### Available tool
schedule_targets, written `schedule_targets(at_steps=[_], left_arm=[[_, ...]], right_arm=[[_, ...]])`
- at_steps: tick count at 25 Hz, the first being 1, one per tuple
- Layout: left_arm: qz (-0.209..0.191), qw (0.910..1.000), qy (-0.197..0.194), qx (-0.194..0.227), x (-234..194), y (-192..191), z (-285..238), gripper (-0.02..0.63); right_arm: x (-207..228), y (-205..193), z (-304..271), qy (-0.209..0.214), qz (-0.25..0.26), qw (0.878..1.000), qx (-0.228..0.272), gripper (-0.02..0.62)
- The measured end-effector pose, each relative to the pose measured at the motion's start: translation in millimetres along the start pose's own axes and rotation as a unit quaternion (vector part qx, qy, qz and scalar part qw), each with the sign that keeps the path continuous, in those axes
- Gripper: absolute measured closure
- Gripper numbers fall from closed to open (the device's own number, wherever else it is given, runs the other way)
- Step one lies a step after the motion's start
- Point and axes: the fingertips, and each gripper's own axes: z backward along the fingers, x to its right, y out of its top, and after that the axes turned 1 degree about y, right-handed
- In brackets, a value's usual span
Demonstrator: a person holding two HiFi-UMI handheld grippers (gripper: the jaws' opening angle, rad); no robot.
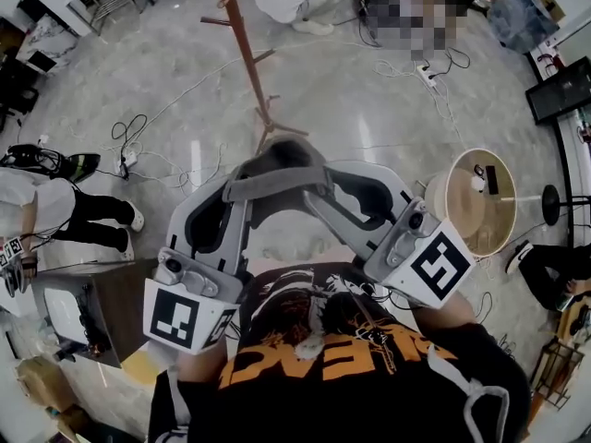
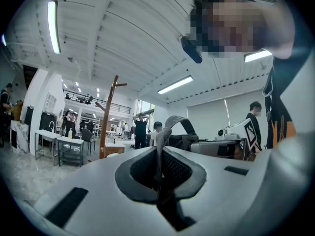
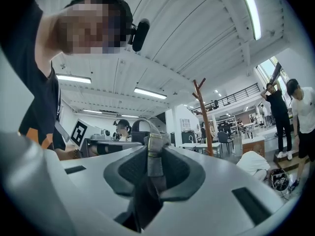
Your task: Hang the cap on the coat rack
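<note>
Carry step: grey fabric cap (image 1: 277,166) pinched at both ends, rack not yet reached.

Jaws of the left gripper (image 2: 160,173) are almost together on a thin fold of the cap; jaws of the right gripper (image 3: 150,173) stand narrow, clamping its buckled strap. The cap spans mid-frame in the head view, well apart from the brown wooden coat rack (image 1: 245,53) at upper centre. Next move: lift and carry forward to a peg. The gripper views show the rack's top, the head view its foot.
</note>
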Motion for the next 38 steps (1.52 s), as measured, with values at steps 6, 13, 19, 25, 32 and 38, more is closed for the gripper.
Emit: schedule_targets(at_steps=[6, 13, 19, 25, 32, 38], left_arm=[[-0.001, 0.9999, 0.014, -0.003, 8.9, -3.8, -12.3, 0.574], [0.006, 0.9999, 0.015, 0.000, -32.1, -14.3, -34.6, 0.574], [0.010, 0.9999, -0.009, 0.008, -88.9, -16.3, -64.2, 0.574], [0.026, 0.9992, -0.029, 0.011, -151.2, -9.1, -85.8, 0.574], [0.028, 0.9987, -0.042, 0.013, -215.7, -13.7, -91.4, 0.574], [0.048, 0.9983, -0.032, 0.010, -255.3, -16.4, -112.7, 0.574]], right_arm=[[16.4, 2.0, 5.7, 0.014, 0.000, 1.000, 0.003, 0.502], [42.8, -11.1, -27.5, 0.015, 0.005, 1.000, -0.006, 0.502], [70.3, -15.9, -77.5, 0.001, 0.017, 1.000, -0.010, 0.502], [95.9, -13.8, -137.3, -0.026, 0.025, 0.999, -0.014, 0.502], [106.2, -26.9, -196.4, -0.038, 0.031, 0.998, -0.025, 0.502], [130.3, -33.0, -231.1, -0.034, 0.028, 0.998, -0.043, 0.502]])
